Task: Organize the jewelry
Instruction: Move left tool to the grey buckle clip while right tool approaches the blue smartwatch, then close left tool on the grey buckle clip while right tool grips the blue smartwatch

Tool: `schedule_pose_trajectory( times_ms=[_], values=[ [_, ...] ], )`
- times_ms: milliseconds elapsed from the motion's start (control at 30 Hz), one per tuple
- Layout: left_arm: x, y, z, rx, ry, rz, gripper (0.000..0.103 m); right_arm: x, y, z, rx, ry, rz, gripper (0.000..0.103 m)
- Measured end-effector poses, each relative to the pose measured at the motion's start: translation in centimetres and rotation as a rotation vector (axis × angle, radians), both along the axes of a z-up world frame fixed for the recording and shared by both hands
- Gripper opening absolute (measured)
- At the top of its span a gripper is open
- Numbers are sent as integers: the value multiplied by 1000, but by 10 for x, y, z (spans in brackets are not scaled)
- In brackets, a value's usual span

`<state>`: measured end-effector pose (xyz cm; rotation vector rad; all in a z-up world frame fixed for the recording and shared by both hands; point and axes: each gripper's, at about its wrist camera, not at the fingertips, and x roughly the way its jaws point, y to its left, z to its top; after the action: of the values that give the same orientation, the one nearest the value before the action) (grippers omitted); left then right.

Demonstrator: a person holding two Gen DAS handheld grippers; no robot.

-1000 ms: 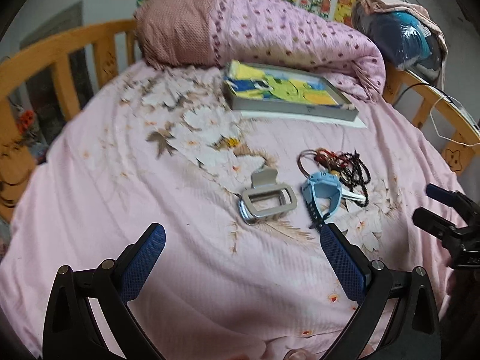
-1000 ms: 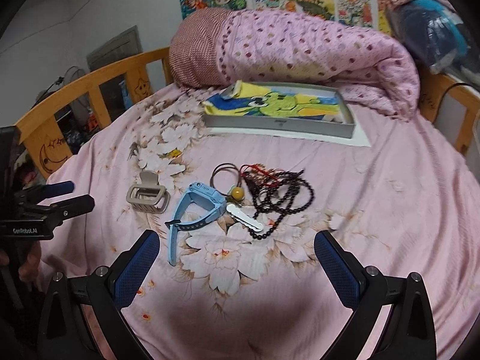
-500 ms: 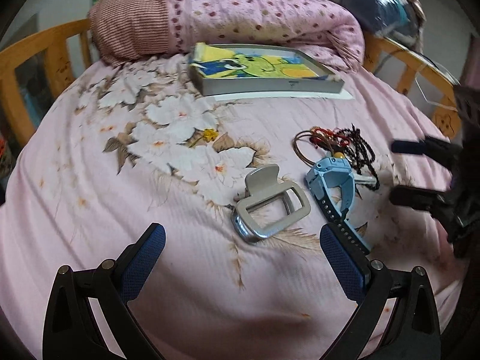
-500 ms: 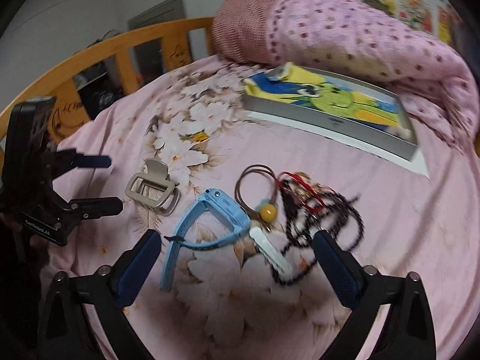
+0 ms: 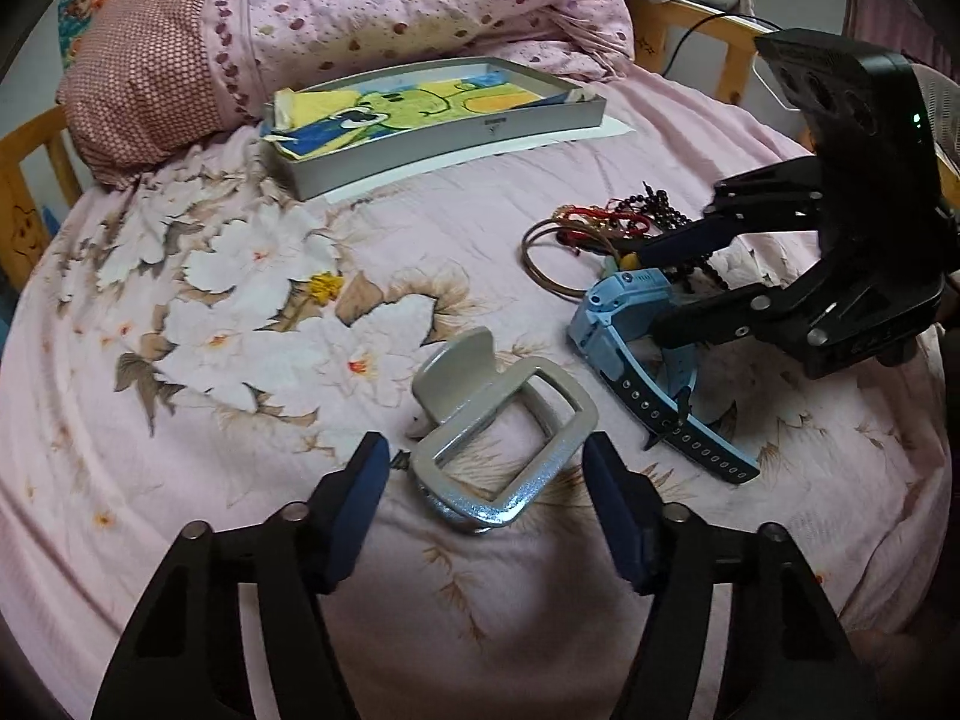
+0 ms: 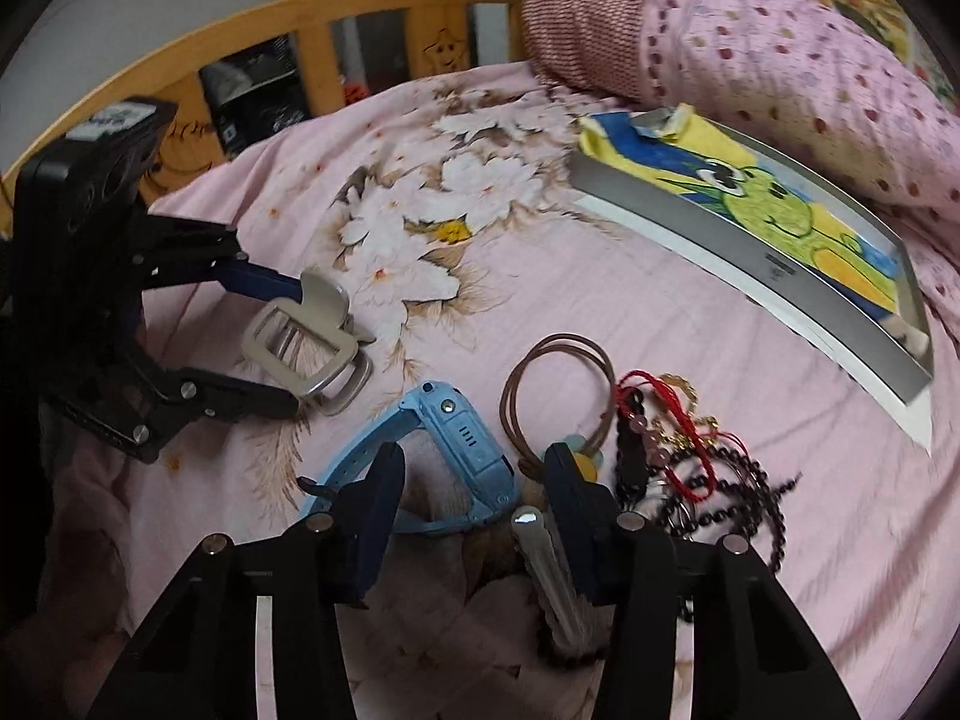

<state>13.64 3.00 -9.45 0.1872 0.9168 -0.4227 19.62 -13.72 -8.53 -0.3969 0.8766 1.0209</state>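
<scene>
On the bed (image 5: 252,480), covered by a pink floral sheet, the left gripper (image 5: 486,492) hangs low over the grey hair clip (image 5: 504,438), its 2 blue-padded fingers (image 5: 354,498) spread wide on either side of the clip's near end without clearly touching it. Just right of the clip lies the blue watch (image 5: 636,336), its strap trailing toward the near right. The right gripper (image 6: 474,498) sits at the watch with its fingers (image 6: 378,504) apart, 1 on each side of the watch body (image 6: 462,456); whether the pads press on it I cannot tell. A silver key (image 6: 546,576) lies between the right gripper's arms, near the camera. Just beyond the watch rest 2 brown hair ties (image 6: 558,384), and to their right a tangle of red cord (image 6: 672,420) and dark beads (image 6: 738,498). Farther off, a grey tray (image 5: 444,132) lined with a yellow, blue and green cartoon picture sits on a white sheet, against a rolled pink spotted quilt (image 5: 420,6). A wooden rail (image 6: 270,18) borders the bed's far left.
</scene>
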Motion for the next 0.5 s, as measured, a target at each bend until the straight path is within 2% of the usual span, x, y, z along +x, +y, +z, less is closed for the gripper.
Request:
schedule_pose_trajectory(
  times_ms=[67, 133, 167, 300, 500],
  values=[
    [2, -2, -2, 9, 2, -9, 59, 3, 3, -3, -5, 5, 10, 46],
    [4, -3, -4, 8, 11, -11, 52, 5, 4, -6, -10, 8, 15, 46],
    [4, -3, -4, 4, 14, -6, 52, 6, 4, -7, -10, 9, 18, 46],
    [3, -2, -4, -16, 20, 12, 51, 8, 4, -7, -3, 11, 27, 28],
    [2, 1, -1, -53, 41, 63, 50, 2, 2, -5, 21, 2, 12, 22]
  ],
)
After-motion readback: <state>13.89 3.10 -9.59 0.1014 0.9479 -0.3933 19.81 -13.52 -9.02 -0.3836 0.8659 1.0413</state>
